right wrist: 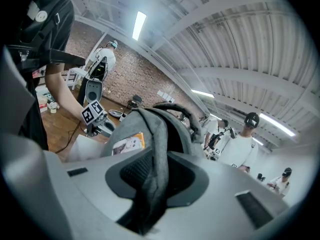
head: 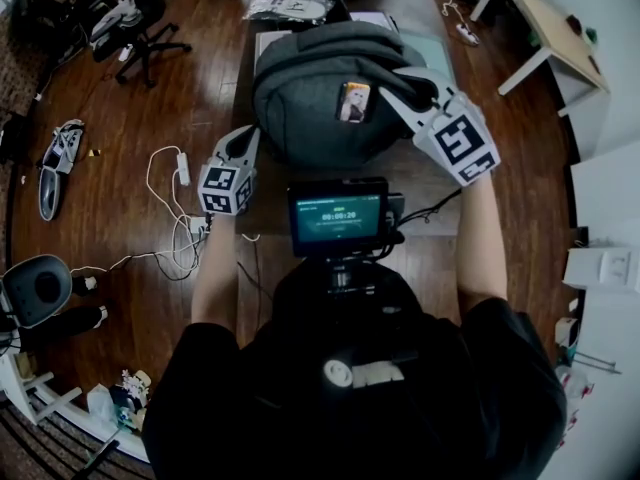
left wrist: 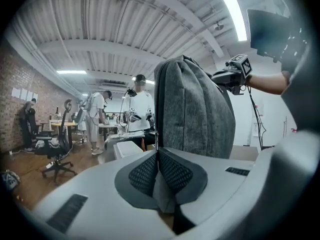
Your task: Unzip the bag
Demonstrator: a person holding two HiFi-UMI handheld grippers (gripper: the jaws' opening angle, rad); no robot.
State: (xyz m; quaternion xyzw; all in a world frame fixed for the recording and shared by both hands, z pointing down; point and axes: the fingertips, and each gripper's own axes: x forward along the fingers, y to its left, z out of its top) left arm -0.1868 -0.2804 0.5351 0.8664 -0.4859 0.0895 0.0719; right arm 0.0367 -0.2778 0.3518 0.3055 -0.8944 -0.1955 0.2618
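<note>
A grey backpack (head: 320,98) stands on the table, with a small picture card (head: 353,101) on its front. My right gripper (head: 412,96) is at the bag's upper right. In the right gripper view it (right wrist: 154,171) is shut on a fold of the bag's grey fabric (right wrist: 159,134). My left gripper (head: 243,148) is at the bag's lower left edge. In the left gripper view its pads (left wrist: 145,171) are pressed together on a thin dark zipper pull (left wrist: 156,140) at the foot of the bag (left wrist: 195,114).
The table (head: 430,193) runs away from me, with papers (head: 290,8) at its far end. An office chair (head: 140,23) and white cables (head: 175,228) are on the wooden floor to the left, and a white desk (head: 550,28) is at the right. People (left wrist: 141,111) stand in the background.
</note>
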